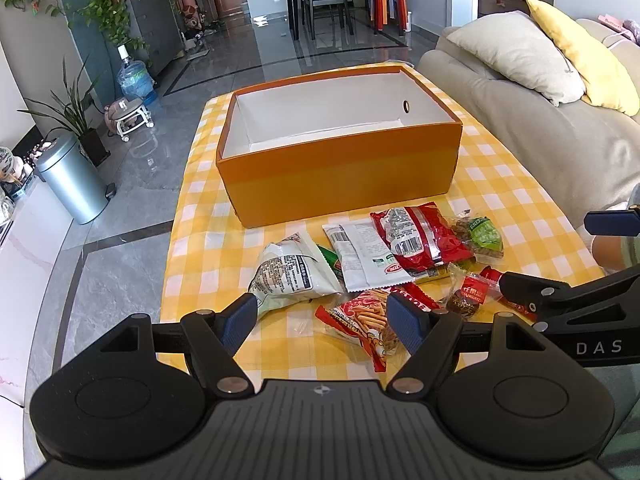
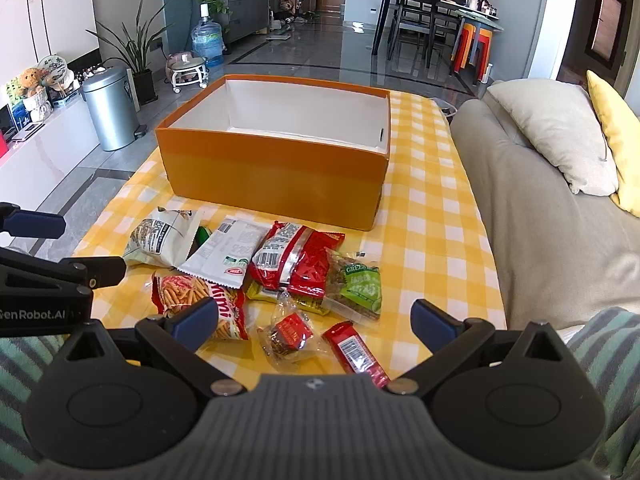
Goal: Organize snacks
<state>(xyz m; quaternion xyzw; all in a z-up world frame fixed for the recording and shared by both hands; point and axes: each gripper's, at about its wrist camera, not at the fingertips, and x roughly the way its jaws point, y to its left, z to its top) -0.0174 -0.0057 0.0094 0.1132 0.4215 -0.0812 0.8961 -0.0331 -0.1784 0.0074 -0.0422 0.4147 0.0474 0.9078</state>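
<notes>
Both tools, left tool (image 1: 322,322) and right tool (image 2: 314,322), wide open, empty. Snack pile (image 2: 288,264) before orange box (image 2: 276,176) overlaps; risk grabbing two packets.

A bench (image 2: 432,216) wearing a yellow checked cloth (image 1: 500,200) is carrying an open orange box (image 2: 276,176) at its far end, with a loose heap of snack packets (image 2: 280,272) lying near the front.

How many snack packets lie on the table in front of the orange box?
8, clustered: pale bag, white packet, stick-snack bag, big red bag, yellow packet beneath, green-label pack, clear candy, red bar. More may hide.
</notes>
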